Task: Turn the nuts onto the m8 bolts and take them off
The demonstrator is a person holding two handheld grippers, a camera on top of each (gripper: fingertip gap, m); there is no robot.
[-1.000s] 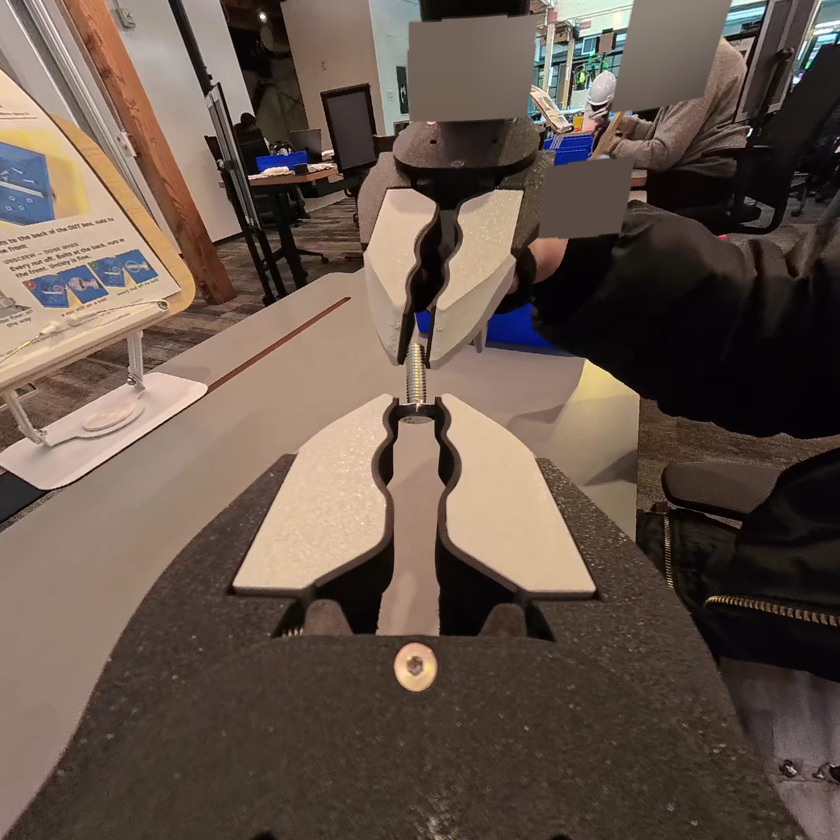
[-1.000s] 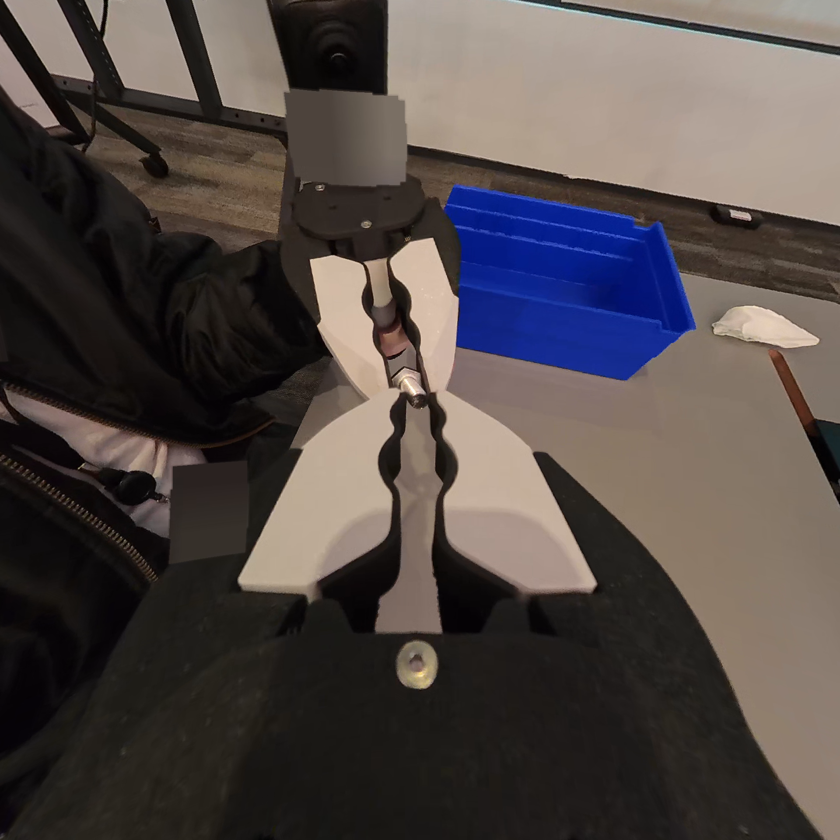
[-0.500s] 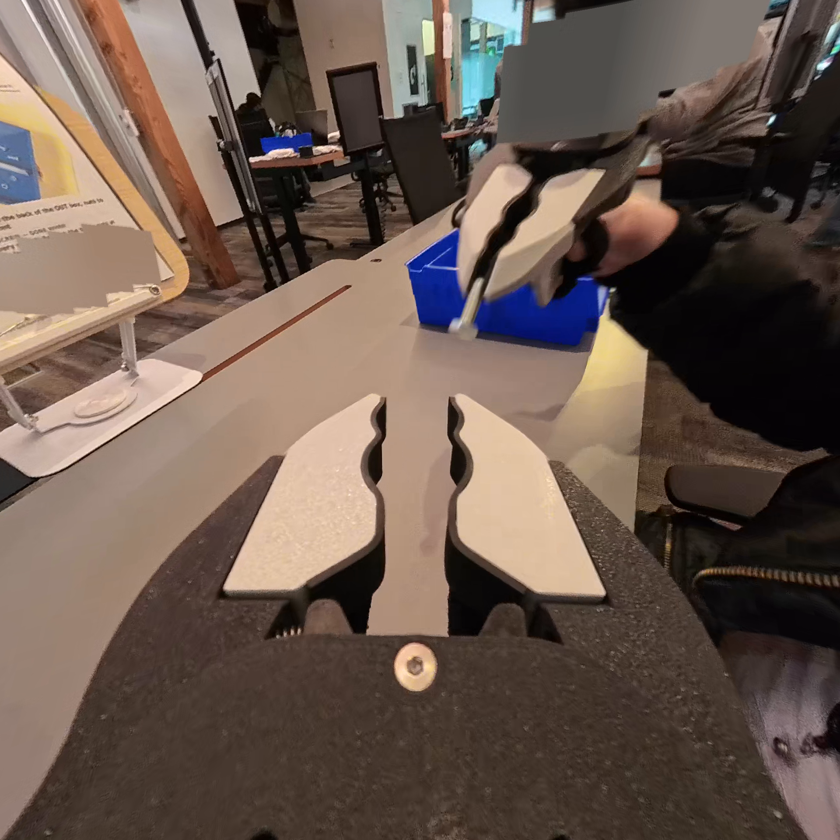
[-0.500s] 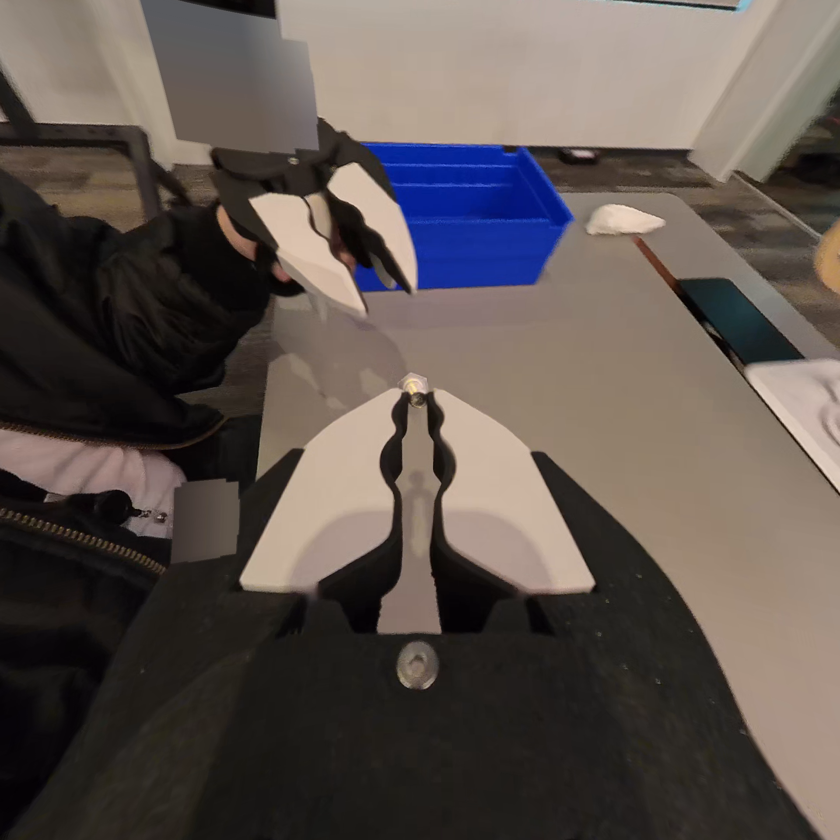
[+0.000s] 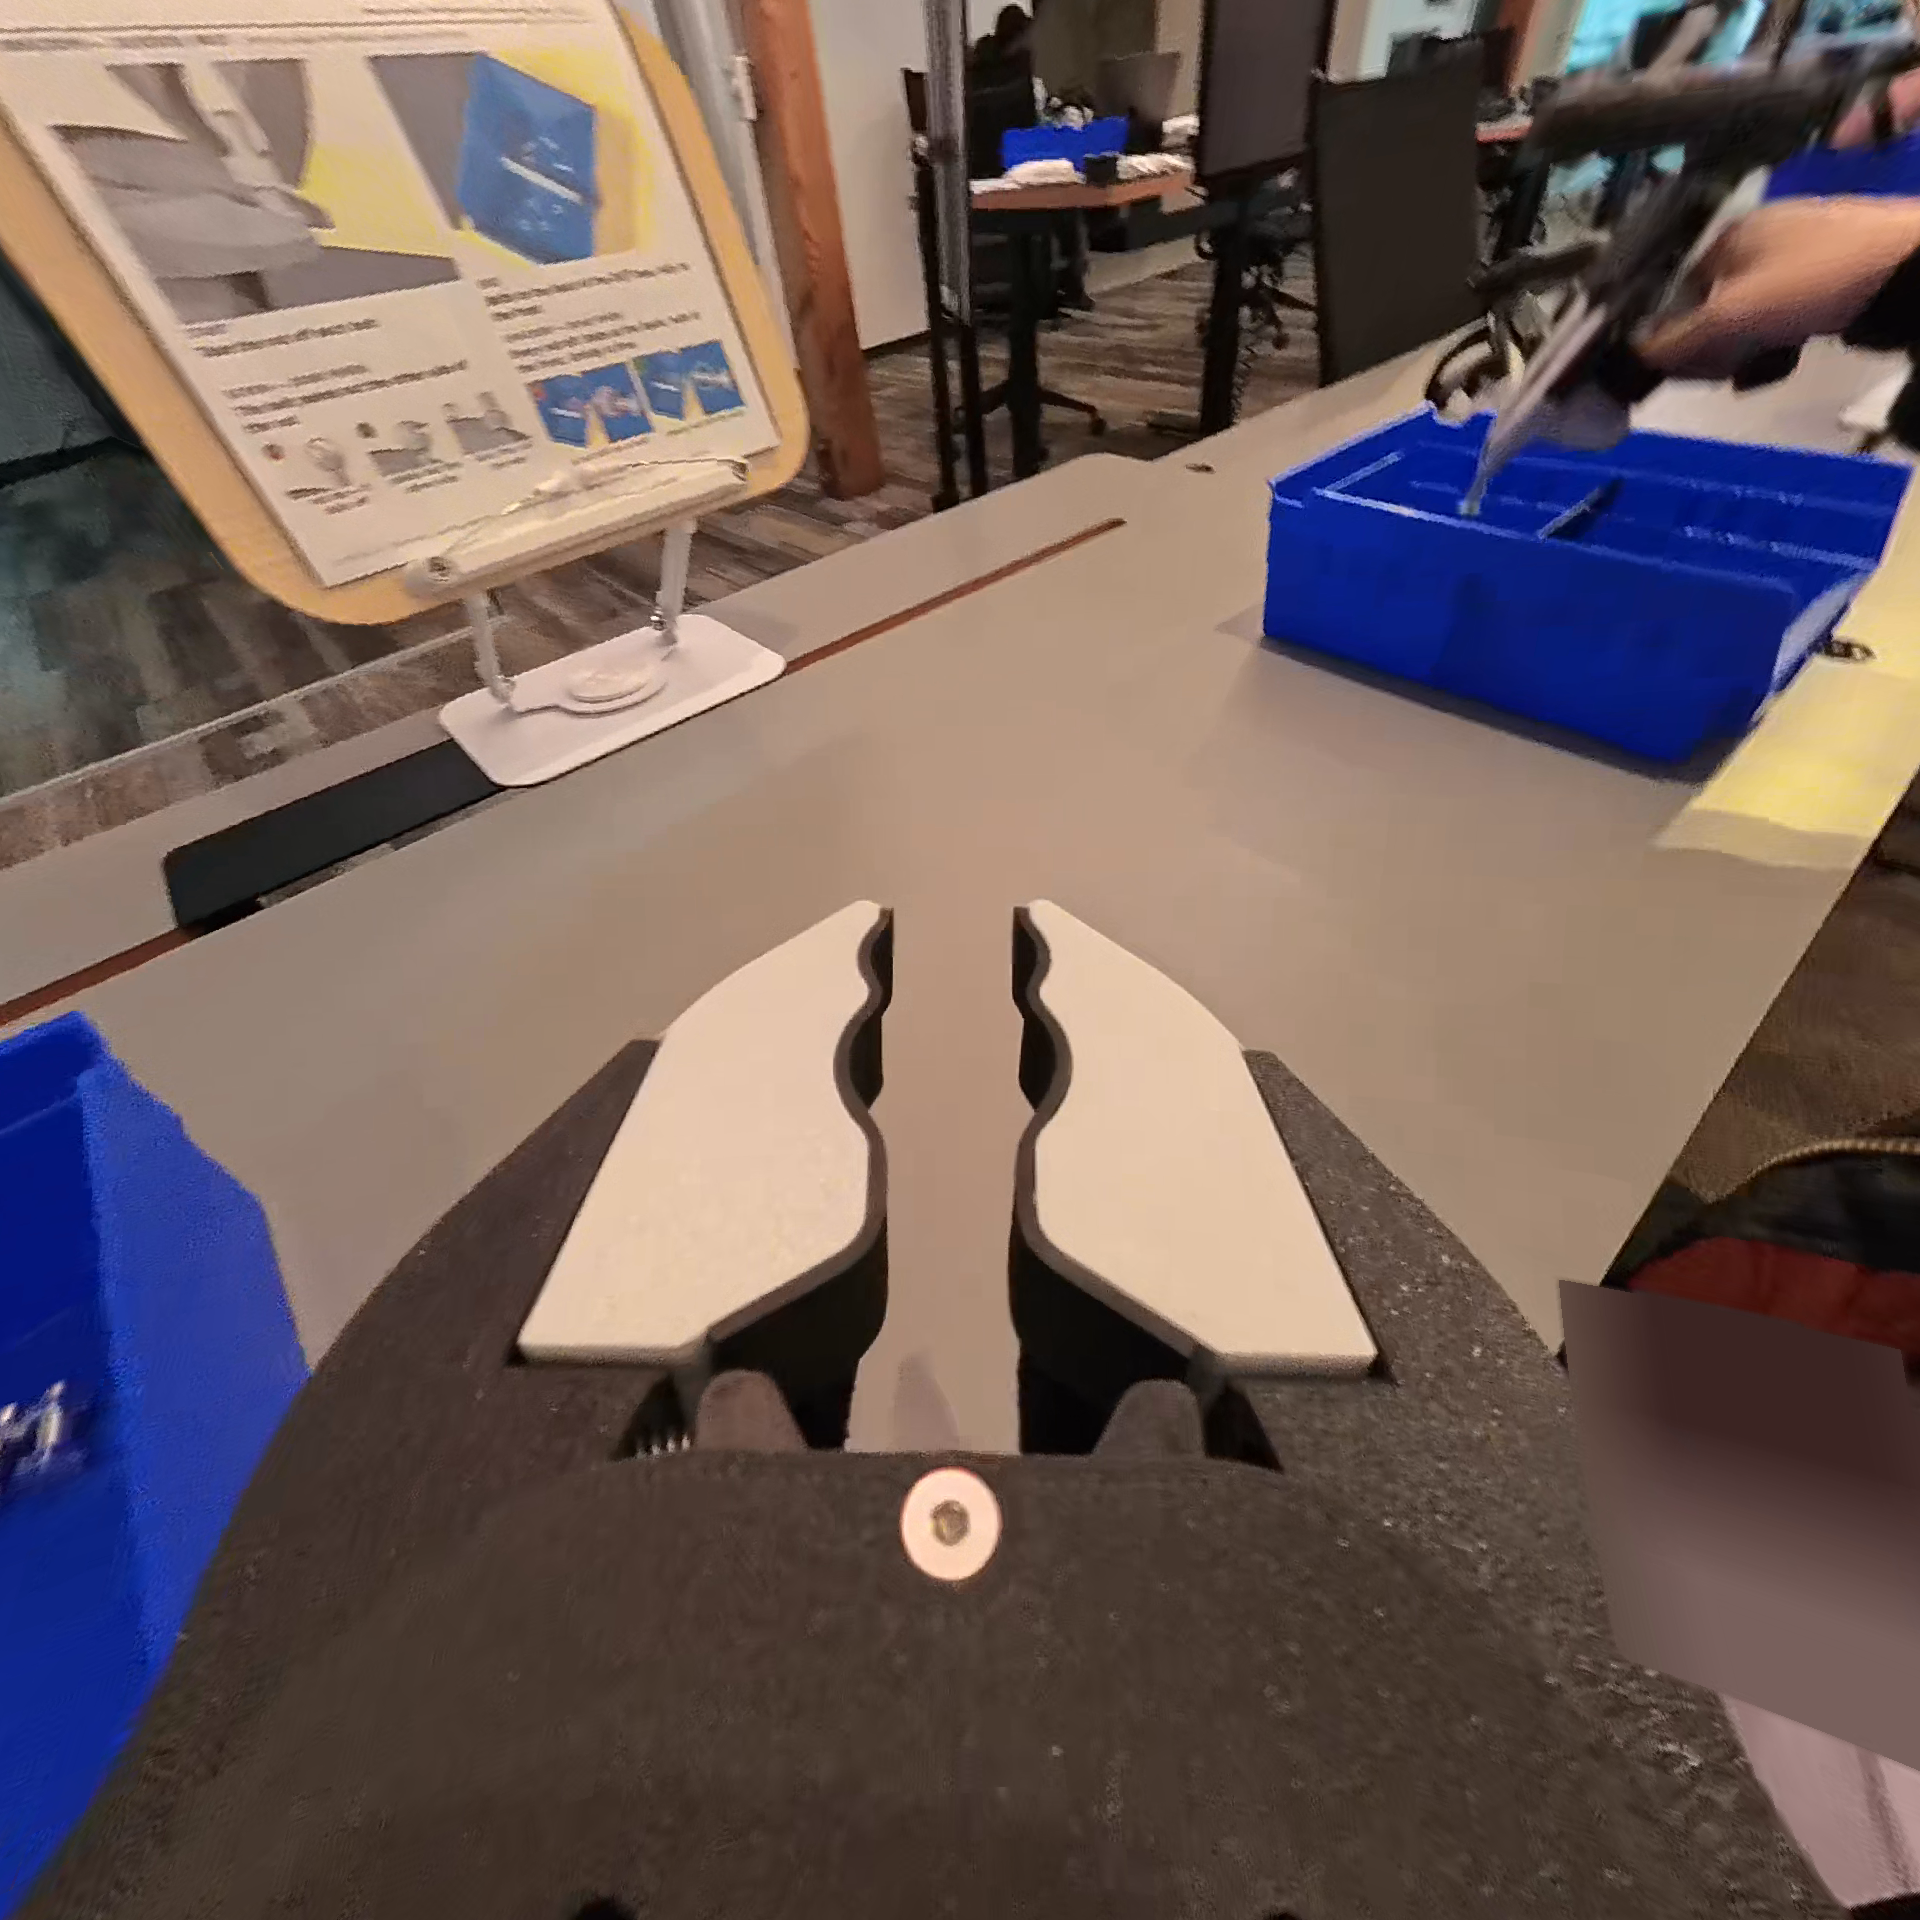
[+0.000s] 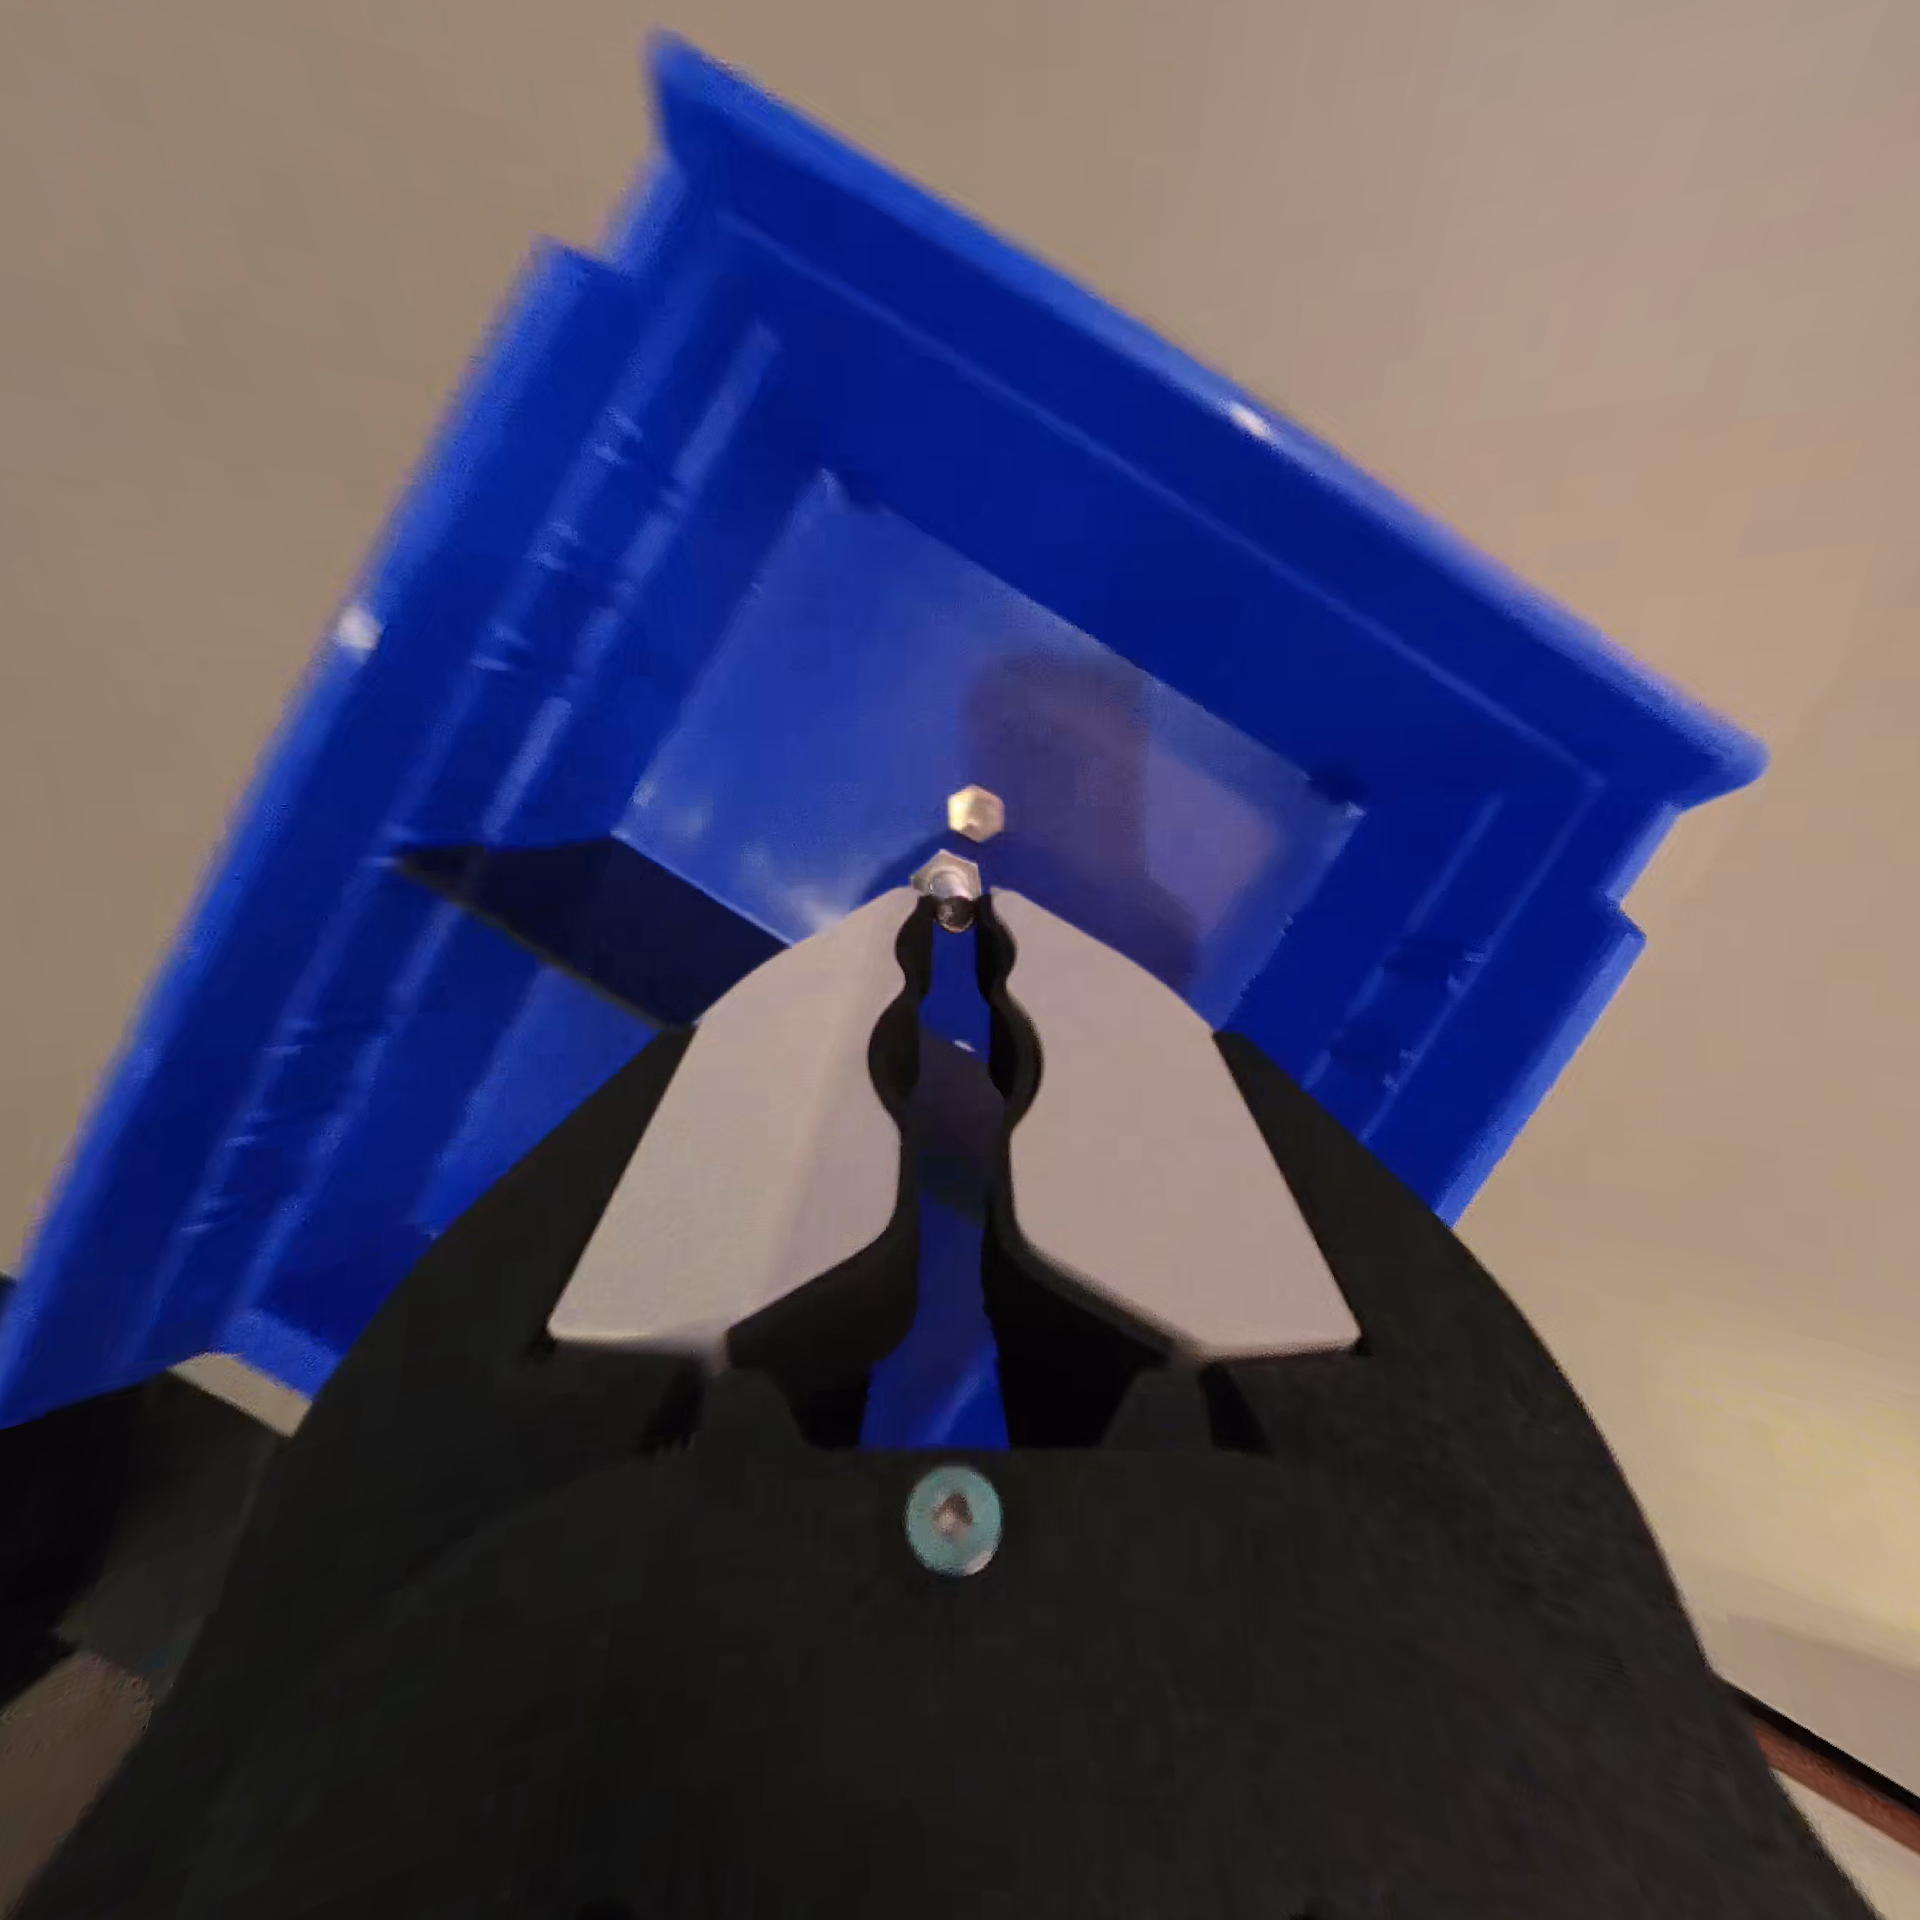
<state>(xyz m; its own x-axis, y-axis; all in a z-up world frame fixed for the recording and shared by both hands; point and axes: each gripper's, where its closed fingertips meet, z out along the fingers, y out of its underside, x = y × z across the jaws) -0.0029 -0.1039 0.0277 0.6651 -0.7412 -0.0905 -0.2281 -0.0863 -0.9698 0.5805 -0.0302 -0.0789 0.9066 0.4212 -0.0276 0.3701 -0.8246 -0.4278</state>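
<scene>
From the left wrist we see our left gripper [image 5: 951,920] spread apart with nothing in it over the table [image 5: 1039,748], and from the right wrist our right gripper [image 6: 951,906] pinches a bolt [image 6: 948,891] by its fingertips above the blue bin [image 6: 1039,436], so we reckon it might slip early and bounce off the silver hexagon [image 6: 975,810] below.

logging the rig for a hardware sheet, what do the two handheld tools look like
Both match: a black, grainy foam-like body with a round silver screw at its centre, and two flat pale-grey fingers with wavy black inner edges. The left tool and right tool show no cables.
</scene>
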